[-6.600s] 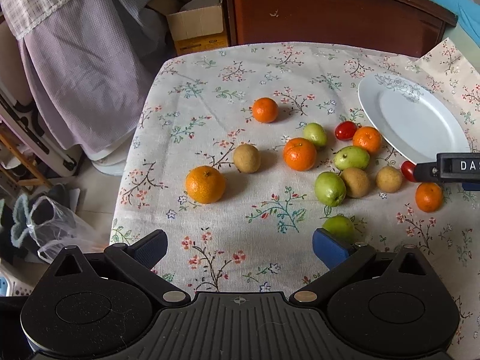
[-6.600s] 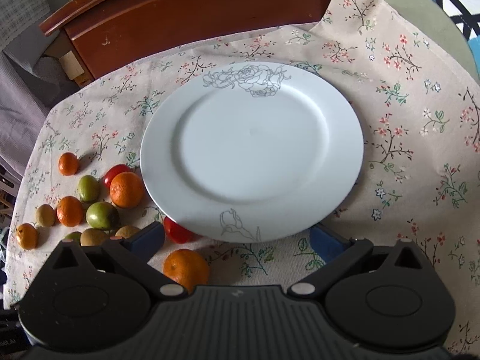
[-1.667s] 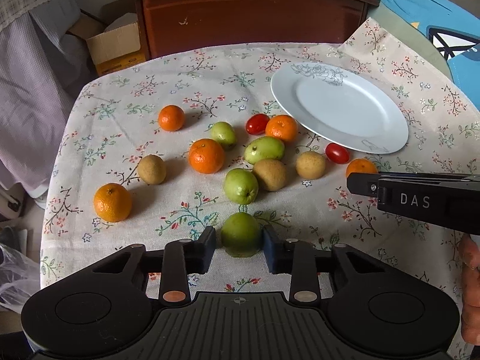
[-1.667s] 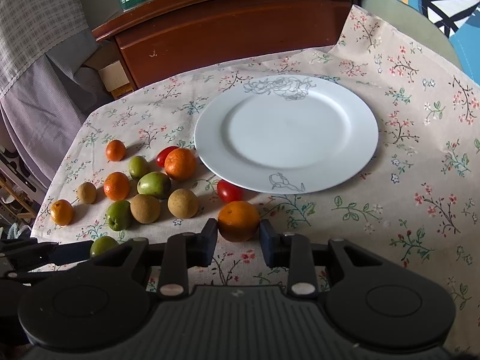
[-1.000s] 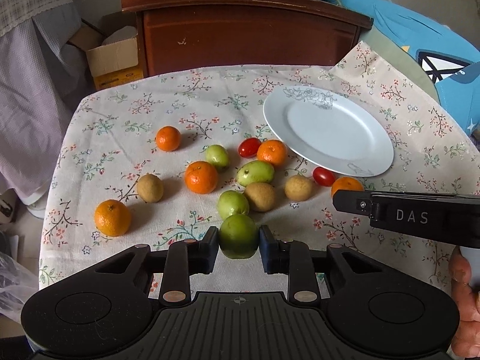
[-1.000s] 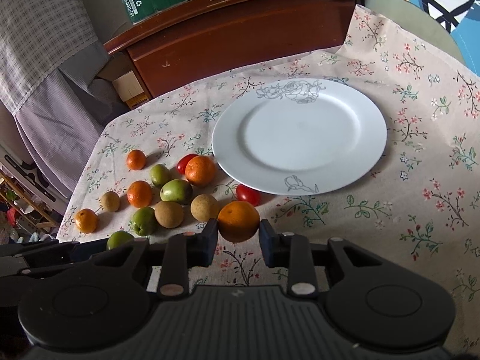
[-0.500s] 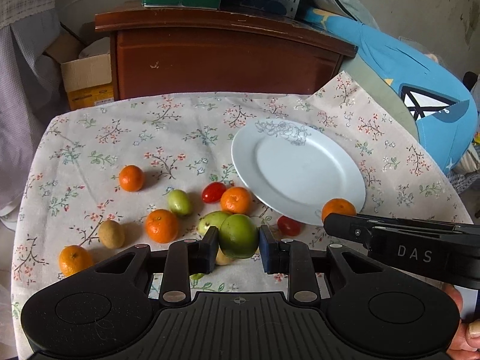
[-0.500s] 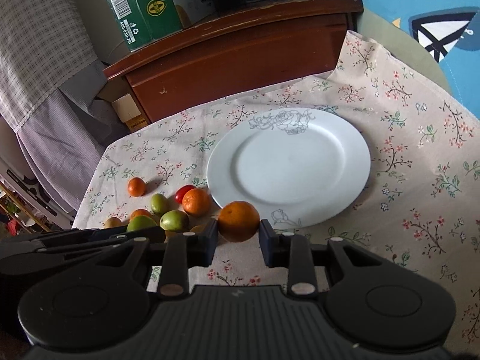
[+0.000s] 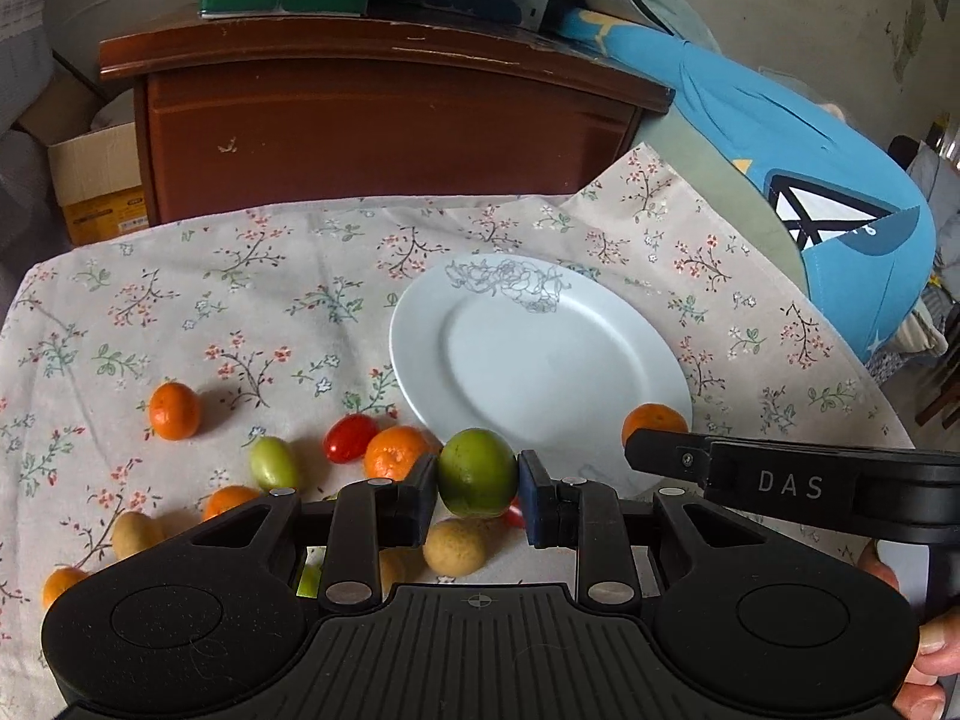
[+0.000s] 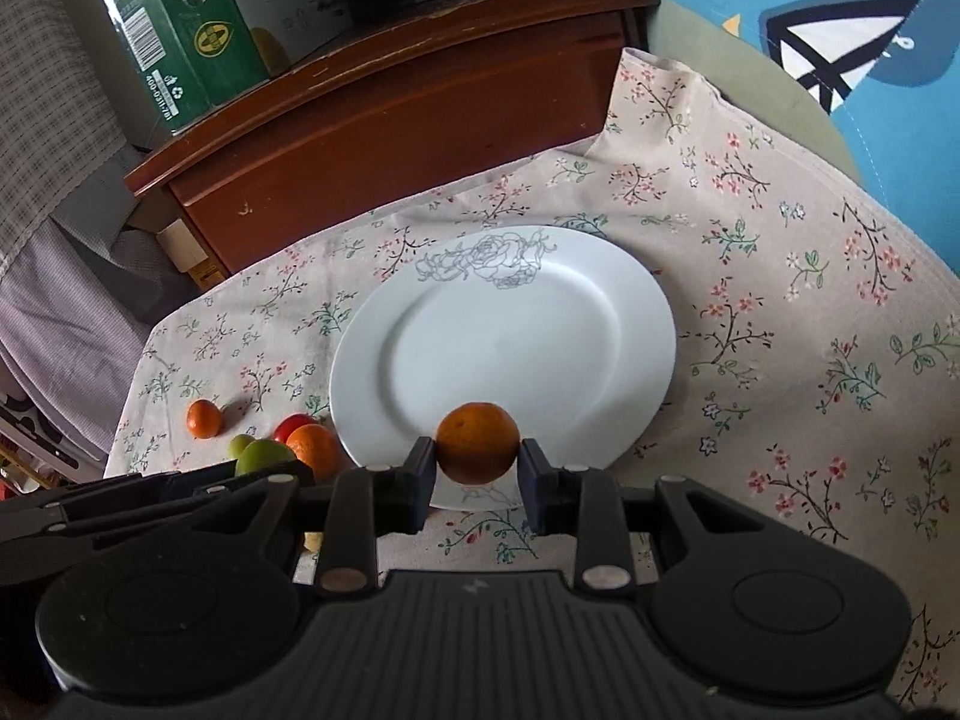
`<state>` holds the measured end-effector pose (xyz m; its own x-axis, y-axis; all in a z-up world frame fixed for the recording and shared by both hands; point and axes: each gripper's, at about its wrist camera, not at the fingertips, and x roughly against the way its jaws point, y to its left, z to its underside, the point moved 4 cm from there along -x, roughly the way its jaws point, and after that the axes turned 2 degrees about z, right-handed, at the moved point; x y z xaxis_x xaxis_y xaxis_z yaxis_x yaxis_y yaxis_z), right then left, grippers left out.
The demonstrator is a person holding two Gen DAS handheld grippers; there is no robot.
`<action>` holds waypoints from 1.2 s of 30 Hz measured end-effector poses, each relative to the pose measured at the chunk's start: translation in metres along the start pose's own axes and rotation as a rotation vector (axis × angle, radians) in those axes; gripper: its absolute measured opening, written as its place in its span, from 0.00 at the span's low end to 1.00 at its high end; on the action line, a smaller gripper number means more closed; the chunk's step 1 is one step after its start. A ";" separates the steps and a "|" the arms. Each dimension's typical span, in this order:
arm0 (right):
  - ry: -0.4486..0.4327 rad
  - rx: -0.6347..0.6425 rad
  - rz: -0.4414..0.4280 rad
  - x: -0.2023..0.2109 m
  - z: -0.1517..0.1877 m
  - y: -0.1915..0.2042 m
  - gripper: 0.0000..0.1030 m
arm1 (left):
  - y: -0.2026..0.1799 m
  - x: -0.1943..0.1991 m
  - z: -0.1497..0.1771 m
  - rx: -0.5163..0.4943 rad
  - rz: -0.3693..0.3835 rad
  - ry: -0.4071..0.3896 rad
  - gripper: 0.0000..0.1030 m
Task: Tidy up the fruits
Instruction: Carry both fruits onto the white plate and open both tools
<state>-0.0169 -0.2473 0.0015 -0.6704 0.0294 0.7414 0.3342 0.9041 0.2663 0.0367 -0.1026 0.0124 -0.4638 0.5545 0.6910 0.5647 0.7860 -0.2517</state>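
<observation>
A: Two fruits off the cloth. Left hand-held gripper (image 9: 477, 480) pinches a green fruit (image 9: 477, 472), pads pressed on its left and right flanks. Right hand-held gripper (image 10: 478, 468) pinches an orange (image 10: 477, 441) the same way, side to side.

B: Where do they sit against the plate (image 10: 588, 324)?

A: In the right wrist view the orange hangs over the plate's near rim. In the left wrist view the green fruit overlaps the near-left rim; whether it is above the plate or short of it cannot be told. Plate bare, nothing on it.

B: Reason for the side grip?

A: Judgement: round fruit, so pads across the widest part keep it from rolling out, and the underside stays free for setting down. Both grippers tilt downward toward the plate, which suits a lowering move.

B: Long axis, pointing?

A: The orange is close to a ball, no clear long axis. The green fruit looks slightly taller than wide, so its long axis runs roughly up and down between the pads. Stem end not visible on either.

B: The rest?

A: On the floral worktop (image 9: 180, 276), left of the plate: small oranges, green fruits, brown fruits, a red tomato (image 9: 350, 437). One orange (image 9: 401, 451) lies just beside the plate's rim. A loose cluster, apparently unsorted.

B: Stage?

A: Judged early: first two pieces carried, none delivered yet.
</observation>
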 end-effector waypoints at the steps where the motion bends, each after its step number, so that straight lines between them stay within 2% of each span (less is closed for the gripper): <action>1: 0.002 -0.010 0.005 -0.001 0.000 -0.002 0.29 | -0.002 -0.002 -0.002 -0.005 0.004 -0.001 0.25; 11: 0.019 -0.117 0.040 -0.013 -0.009 -0.022 0.29 | -0.018 -0.034 -0.021 -0.029 0.031 0.003 0.25; 20: 0.031 -0.131 0.048 -0.022 -0.008 -0.024 0.29 | -0.013 -0.056 -0.020 -0.011 0.023 0.043 0.25; 24: 0.030 -0.146 0.046 -0.024 -0.008 -0.025 0.32 | -0.015 -0.056 -0.020 -0.030 0.012 0.037 0.28; 27: 0.010 -0.156 0.040 -0.021 -0.011 -0.026 0.32 | -0.015 -0.052 -0.022 -0.037 -0.008 0.025 0.35; 31: -0.026 -0.170 0.026 -0.015 -0.014 -0.027 0.32 | -0.013 -0.040 -0.029 -0.026 -0.028 -0.005 0.52; 35: -0.049 -0.166 0.012 -0.011 -0.017 -0.026 0.32 | -0.013 -0.026 -0.032 -0.027 -0.044 -0.018 0.55; 36: -0.049 -0.163 0.010 -0.011 -0.017 -0.025 0.32 | -0.012 -0.022 -0.033 -0.026 -0.050 -0.017 0.59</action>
<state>-0.0062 -0.2773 -0.0028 -0.6966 0.0626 0.7148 0.4418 0.8224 0.3585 0.0625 -0.1337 0.0221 -0.5033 0.5192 0.6907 0.5582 0.8055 -0.1989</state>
